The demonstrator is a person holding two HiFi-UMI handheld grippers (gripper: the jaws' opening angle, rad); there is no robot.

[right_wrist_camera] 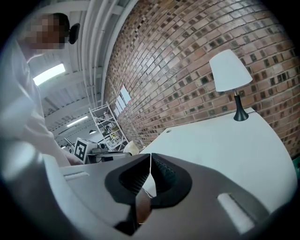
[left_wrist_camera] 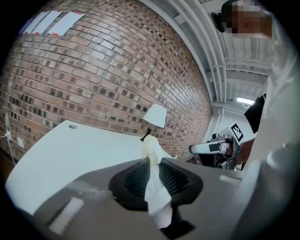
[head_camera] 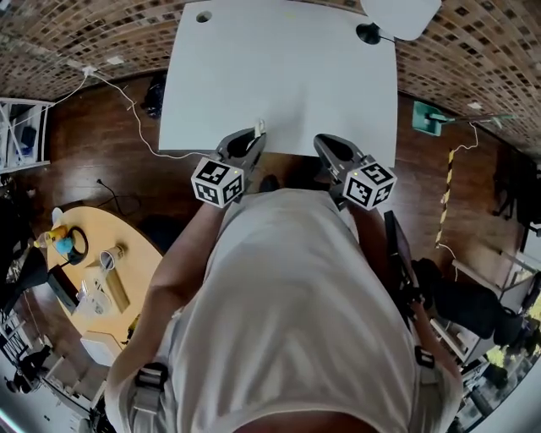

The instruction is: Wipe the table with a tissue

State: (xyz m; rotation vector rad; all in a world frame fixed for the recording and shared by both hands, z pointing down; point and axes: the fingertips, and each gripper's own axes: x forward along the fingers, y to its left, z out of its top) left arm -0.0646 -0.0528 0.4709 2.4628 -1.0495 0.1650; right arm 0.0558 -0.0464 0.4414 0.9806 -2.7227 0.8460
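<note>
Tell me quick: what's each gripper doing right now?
Left gripper: tongs closed on a white paper tissue.
Right gripper: tongs closed, nothing between them.

Left claw (head_camera: 251, 142) clamps tissue (left_wrist_camera: 154, 187); right claw (right_wrist_camera: 150, 160) seems shut, empty.

White rectangular table (head_camera: 279, 76) upper centre, white-shaded lamp (head_camera: 397, 15) on its far right corner, round wooden table (head_camera: 127, 254) lower left.
</note>
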